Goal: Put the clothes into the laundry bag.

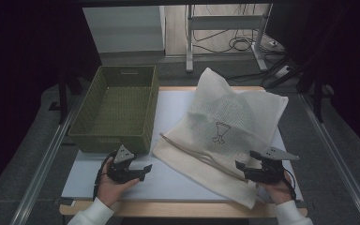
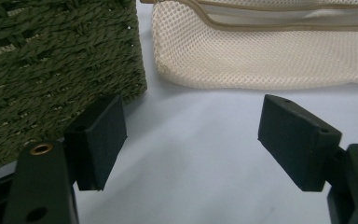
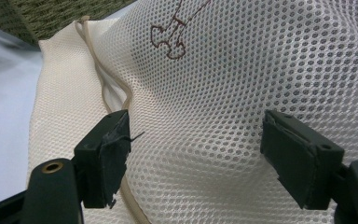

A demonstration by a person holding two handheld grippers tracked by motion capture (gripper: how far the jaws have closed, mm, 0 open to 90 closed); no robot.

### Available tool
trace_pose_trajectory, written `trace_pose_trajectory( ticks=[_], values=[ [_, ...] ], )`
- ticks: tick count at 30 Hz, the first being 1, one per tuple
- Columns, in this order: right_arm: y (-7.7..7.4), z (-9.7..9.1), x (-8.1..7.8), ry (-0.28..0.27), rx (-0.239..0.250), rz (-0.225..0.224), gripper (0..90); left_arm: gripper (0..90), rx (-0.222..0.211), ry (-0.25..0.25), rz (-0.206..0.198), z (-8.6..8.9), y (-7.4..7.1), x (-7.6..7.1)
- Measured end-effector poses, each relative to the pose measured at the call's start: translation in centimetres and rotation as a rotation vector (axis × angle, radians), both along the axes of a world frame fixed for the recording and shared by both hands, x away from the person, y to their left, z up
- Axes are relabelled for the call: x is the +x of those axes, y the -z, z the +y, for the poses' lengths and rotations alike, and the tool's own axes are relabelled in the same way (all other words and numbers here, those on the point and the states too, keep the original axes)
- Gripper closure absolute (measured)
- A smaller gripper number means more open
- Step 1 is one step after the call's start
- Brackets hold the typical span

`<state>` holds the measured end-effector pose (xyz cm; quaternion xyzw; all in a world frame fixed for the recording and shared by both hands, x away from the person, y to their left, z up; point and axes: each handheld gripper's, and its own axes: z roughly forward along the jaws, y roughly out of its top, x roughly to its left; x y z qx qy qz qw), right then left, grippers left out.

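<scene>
Cream mesh bag [image 1: 225, 131], contents veiled — perhaps folded cloth, unclear

Something rounded lies inside the cream mesh laundry bag [image 1: 225, 126], showing as a dim bulge under the netting; what it is cannot be told. The bag's near corner hangs past the worktop [image 1: 178, 180] edge. In the left gripper view the bag's upper part is cut off by the top edge, and the green woven basket [image 2: 51, 60] runs out at the left. In the right gripper view the brown stitched figure [image 3: 170, 35] is cut off at the top.
</scene>
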<state>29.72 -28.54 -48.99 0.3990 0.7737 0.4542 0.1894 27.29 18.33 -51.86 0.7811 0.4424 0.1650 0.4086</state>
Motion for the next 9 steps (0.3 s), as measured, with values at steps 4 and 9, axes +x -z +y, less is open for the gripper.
trace_pose_trajectory(
  ticks=[4, 9],
  values=[
    [-0.43, 0.17, -0.26, 0.011, -0.021, -0.051, 26.4, 23.1, -0.01, -0.011, -0.031, 0.16, -0.32, -0.21],
    [-0.31, 0.52, 0.05, -0.008, -0.03, -0.045, 26.2, 22.2, 0.001, -0.034, -0.02, 0.72, 0.16, -0.02]
  ],
)
